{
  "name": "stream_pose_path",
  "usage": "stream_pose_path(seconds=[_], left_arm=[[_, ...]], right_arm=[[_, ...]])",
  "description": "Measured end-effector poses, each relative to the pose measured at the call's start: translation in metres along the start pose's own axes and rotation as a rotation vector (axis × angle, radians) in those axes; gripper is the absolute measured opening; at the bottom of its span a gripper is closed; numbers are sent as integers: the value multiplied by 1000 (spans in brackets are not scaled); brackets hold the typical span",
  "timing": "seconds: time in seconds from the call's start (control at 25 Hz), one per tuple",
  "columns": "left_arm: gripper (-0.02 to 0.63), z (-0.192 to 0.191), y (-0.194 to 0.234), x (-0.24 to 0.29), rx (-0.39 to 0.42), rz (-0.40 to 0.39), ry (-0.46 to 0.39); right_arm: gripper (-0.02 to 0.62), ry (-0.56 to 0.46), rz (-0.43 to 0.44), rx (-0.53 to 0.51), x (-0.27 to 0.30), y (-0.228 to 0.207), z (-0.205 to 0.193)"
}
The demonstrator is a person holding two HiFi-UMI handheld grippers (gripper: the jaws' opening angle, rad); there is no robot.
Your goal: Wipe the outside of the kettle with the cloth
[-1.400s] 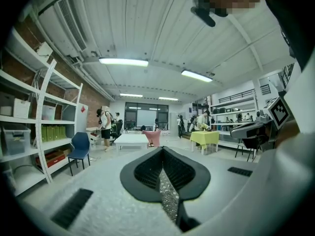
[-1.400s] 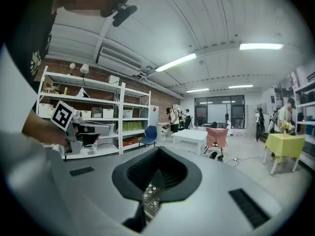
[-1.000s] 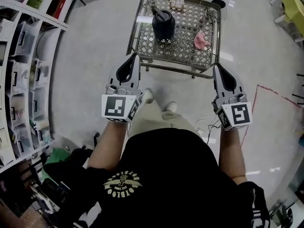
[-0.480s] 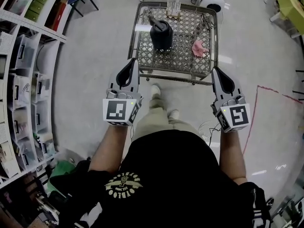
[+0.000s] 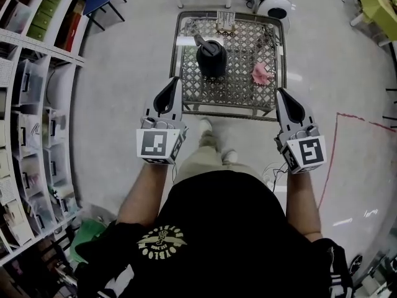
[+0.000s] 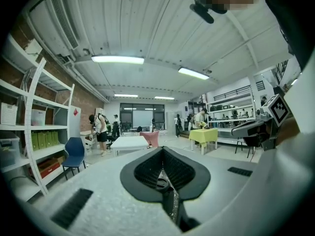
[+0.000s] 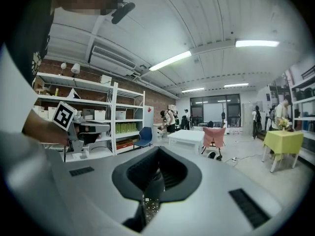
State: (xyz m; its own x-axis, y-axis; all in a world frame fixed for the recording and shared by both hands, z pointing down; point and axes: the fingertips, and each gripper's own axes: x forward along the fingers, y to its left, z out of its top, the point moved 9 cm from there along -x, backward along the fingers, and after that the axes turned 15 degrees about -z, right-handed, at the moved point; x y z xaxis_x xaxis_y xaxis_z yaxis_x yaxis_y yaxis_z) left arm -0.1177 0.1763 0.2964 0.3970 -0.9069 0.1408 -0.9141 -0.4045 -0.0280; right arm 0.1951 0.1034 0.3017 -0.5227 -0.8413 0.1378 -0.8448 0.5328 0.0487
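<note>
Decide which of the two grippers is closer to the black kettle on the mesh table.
The left gripper: the kettle stands on the left half of the table, ahead of it, while the right gripper faces the side holding the pink cloth.

The kettle [image 5: 211, 56] is black, the cloth [image 5: 260, 74] pink, the lattice-patterned table [image 5: 239, 95] grey

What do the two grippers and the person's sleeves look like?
Both the left gripper and right gripper are light grey shells with black teardrop-shaped fronts. Each carries a white cube with black square markers. The person wears a black short-sleeved T-shirt with a yellowish round print.
</note>
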Motion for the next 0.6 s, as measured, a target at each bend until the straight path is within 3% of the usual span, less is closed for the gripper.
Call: stream_pose_path(seconds=[0.6], left_arm=[[6,-10,79,68,-23,-81,44]], right_arm=[[11,65,-35,15,93,9,-2]])
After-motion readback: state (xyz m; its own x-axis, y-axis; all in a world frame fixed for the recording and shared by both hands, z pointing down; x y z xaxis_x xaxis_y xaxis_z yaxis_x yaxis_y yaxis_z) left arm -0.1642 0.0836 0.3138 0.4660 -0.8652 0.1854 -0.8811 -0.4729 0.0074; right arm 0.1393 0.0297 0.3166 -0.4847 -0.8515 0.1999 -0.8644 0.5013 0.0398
